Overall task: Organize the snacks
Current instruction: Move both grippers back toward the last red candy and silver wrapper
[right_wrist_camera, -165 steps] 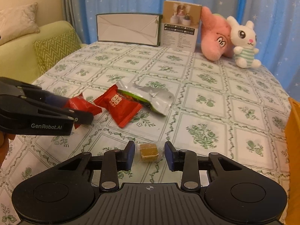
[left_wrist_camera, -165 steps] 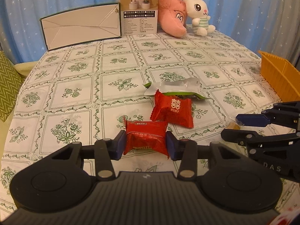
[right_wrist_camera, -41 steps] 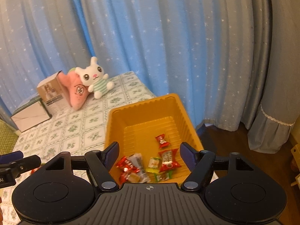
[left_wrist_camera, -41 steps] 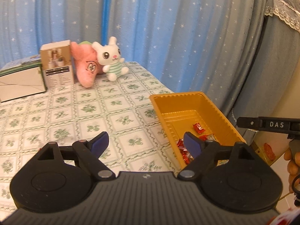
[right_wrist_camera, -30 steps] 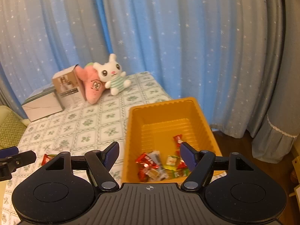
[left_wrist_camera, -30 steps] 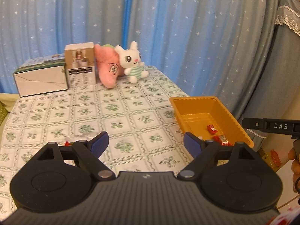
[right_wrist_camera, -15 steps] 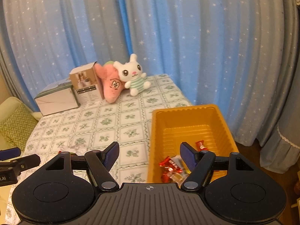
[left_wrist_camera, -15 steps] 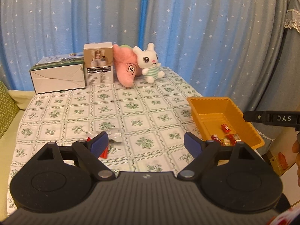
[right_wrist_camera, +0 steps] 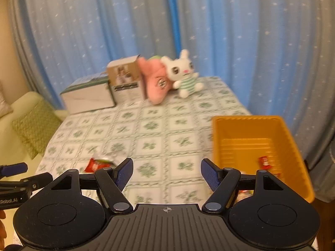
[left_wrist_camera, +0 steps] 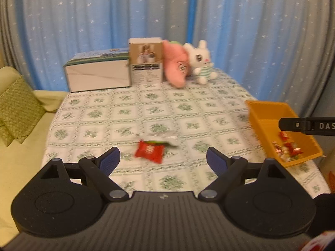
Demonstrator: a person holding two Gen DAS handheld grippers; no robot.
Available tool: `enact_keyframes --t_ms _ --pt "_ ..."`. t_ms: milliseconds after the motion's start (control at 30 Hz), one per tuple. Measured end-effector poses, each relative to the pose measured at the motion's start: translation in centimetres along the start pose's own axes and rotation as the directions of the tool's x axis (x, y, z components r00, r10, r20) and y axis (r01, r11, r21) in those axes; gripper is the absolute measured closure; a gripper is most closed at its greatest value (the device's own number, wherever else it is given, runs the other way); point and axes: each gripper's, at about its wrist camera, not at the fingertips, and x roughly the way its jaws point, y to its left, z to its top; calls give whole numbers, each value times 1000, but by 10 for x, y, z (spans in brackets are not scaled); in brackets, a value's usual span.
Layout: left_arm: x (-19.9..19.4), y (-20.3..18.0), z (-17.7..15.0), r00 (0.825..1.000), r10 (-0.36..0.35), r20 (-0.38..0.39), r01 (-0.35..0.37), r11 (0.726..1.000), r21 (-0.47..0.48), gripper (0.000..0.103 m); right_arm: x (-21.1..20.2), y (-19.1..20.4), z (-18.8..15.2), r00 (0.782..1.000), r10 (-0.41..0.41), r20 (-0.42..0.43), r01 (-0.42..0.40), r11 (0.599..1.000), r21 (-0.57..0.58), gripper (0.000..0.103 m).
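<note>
A red snack packet point(left_wrist_camera: 149, 151) lies on the tablecloth with a silver-green wrapper point(left_wrist_camera: 161, 141) just behind it; both also show in the right wrist view, the packet point(right_wrist_camera: 93, 165) partly hidden by my finger. An orange tray point(left_wrist_camera: 266, 108) at the table's right edge holds several wrapped snacks point(left_wrist_camera: 286, 148); it shows in the right wrist view point(right_wrist_camera: 247, 125) too. My left gripper point(left_wrist_camera: 162, 160) is open and empty, above the table in front of the packet. My right gripper point(right_wrist_camera: 166, 172) is open and empty, held left of the tray.
At the table's far edge stand a white box point(left_wrist_camera: 97, 74), a small carton point(left_wrist_camera: 146, 62), a pink plush point(left_wrist_camera: 177, 71) and a white bunny point(left_wrist_camera: 202, 62). A sofa with a green cushion point(left_wrist_camera: 15, 106) is on the left. Blue curtains hang behind.
Both grippers dropped their snacks in the tray and have swung left, away from it, back toward the table's middle. The red packet has come into view ahead of the left gripper.
</note>
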Motion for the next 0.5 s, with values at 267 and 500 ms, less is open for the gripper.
enact_keyframes --t_ms 267,500 --pt "19 39 -12 998 52 -35 -54 998 -40 15 41 29 -14 997 49 -61 -51 998 -36 32" --pt "52 52 -17 996 56 -71 -59 998 -38 15 80 38 -23 993 58 -105 -64 997 -48 32"
